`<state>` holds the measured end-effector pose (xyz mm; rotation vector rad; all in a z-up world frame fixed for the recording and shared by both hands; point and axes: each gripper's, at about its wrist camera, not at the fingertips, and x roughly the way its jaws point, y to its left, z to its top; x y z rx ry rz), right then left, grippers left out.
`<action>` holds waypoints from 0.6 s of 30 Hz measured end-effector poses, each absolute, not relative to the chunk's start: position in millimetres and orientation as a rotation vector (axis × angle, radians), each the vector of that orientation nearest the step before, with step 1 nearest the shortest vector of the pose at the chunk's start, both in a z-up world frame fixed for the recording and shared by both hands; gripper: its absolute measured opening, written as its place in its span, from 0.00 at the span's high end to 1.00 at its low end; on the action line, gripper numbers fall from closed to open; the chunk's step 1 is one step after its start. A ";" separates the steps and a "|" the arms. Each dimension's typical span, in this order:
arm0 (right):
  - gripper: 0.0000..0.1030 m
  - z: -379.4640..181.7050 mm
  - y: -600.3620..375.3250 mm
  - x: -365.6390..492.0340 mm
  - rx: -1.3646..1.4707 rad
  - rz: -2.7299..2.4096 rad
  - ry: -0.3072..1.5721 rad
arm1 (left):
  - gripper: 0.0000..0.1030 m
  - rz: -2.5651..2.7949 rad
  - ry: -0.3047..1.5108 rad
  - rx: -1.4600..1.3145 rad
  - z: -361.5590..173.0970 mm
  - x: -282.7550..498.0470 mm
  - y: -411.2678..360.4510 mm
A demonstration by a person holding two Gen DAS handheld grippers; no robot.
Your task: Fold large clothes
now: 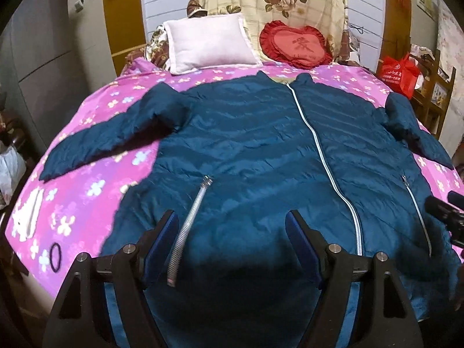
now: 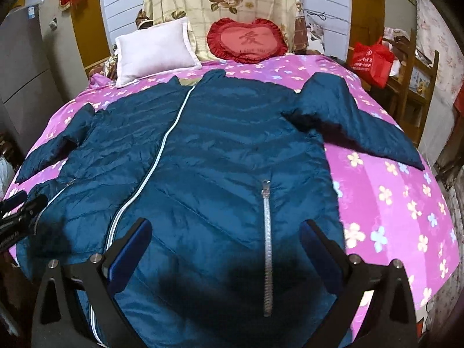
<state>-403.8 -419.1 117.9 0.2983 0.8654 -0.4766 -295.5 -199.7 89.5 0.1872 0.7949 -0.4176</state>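
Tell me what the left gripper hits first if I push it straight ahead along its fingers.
Most likely the teal jacket: the open left gripper points across its front panel, between the pocket zipper and the main zipper. Its height above the fabric is unclear.

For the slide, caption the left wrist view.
Open left claw hovers over the zipped blue jacket spread on the pink bed.

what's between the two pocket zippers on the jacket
The main front zipper, closed, runs up the teal jacket between the two pocket zippers, with only quilted fabric around it. Both wrist views show this.
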 end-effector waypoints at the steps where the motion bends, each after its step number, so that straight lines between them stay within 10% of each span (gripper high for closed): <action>1: 0.00 114.9 -416.0 -401.5 0.302 -0.480 0.868 | 0.48 -0.418 0.800 0.189 86.7 -296.7 -200.7; 18: 0.00 97.0 -413.1 -388.5 0.288 -0.525 0.901 | 0.48 -0.415 0.804 0.208 79.2 -302.1 -203.6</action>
